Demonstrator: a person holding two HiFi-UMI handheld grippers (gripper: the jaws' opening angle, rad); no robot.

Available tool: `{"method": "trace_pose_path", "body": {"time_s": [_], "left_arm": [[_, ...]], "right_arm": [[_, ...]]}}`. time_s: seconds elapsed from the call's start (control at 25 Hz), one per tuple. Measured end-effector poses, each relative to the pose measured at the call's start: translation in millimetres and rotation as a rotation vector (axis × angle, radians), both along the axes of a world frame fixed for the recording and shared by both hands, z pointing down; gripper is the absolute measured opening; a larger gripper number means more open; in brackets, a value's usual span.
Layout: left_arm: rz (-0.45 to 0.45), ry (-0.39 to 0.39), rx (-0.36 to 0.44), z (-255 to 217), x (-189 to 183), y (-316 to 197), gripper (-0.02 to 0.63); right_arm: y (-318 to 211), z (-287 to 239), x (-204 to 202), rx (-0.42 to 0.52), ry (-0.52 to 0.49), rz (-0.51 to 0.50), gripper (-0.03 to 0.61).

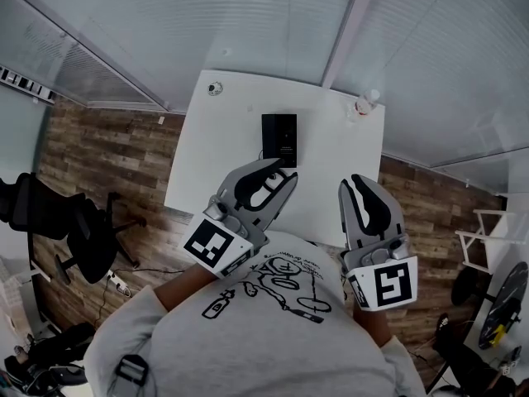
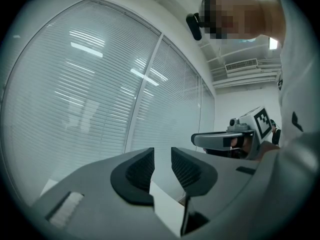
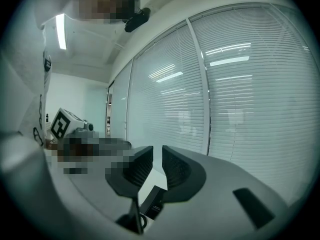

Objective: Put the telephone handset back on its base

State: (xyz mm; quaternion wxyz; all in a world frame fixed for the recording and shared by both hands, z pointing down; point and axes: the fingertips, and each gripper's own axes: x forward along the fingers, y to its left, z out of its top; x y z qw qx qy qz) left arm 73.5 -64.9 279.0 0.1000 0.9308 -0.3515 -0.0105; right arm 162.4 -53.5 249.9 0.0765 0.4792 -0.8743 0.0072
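The telephone [image 1: 279, 139] is a black block near the middle of the white table [image 1: 331, 190]; at this size the handset cannot be told apart from its base. In the right gripper view the telephone [image 3: 152, 200] shows low down, just under the gap between the jaws. Across the tabletop a small round thing [image 1: 215, 88] lies at 10 o'clock from it near the far left corner, and a small bottle [image 1: 366, 102] stands at 2 o'clock by the far right corner. Both grippers hang in front of the person's chest, clear of the table's near edge: the left gripper [image 1: 282, 177] at 6 o'clock from the telephone, the right gripper [image 1: 356, 180] at 4 o'clock. Each has its jaws drawn close, only a thin slit between the ribbed pads, with nothing pinched. An office chair [image 1: 78, 230] stands on the wooden floor [image 1: 107, 151] at 8 o'clock from the table
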Motion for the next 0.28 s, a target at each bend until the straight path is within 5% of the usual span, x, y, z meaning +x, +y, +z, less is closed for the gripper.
{"method": "trace_pose_path", "body": {"time_s": [0.28], "left_arm": [[-0.002,0.007,-0.003,-0.2,-0.2,-3.8,0.106]], "right_arm": [[-4.1,-1.7,0.1,0.002,-0.008,0.0,0.048]]}}
